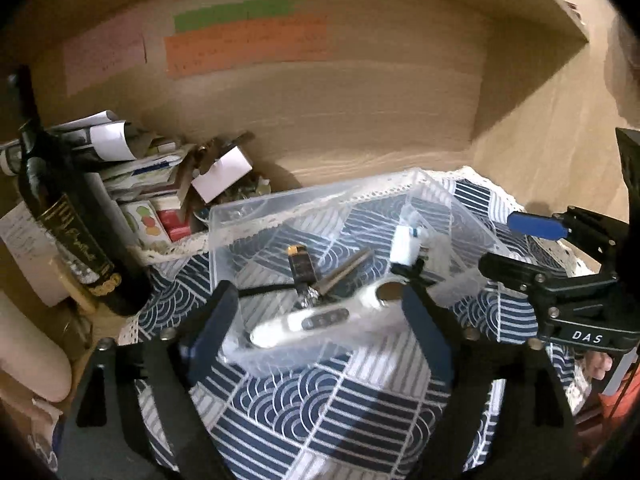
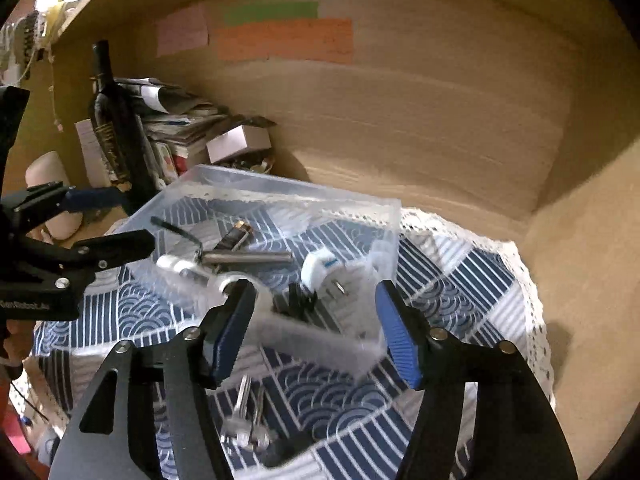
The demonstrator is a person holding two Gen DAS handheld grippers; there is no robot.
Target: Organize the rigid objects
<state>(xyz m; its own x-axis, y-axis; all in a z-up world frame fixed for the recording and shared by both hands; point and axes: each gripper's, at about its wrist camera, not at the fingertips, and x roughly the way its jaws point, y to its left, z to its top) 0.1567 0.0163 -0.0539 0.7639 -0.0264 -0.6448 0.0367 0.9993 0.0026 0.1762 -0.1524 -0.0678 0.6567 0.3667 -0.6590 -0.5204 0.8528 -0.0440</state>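
1. Left gripper (image 1: 316, 320) spread wide, straddling the near wall of the clear plastic bin (image 1: 256, 208).
2. Right gripper (image 2: 314, 330) splayed too, pinching nothing.
3. White handheld device (image 1: 320, 316) lies in the bin at six o'clock; plug adapter (image 2: 318, 268) at three.
4. Keys (image 2: 248, 412) on the patterned cloth (image 2: 460, 280), outside the bin.

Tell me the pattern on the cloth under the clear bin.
Navy and white wave-and-stripe patchwork tablecloth; clearest in left wrist view.

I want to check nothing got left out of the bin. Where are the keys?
In the right wrist view, the keys lie on the patterned cloth outside the clear bin, just in front of its near wall, low and left of centre.
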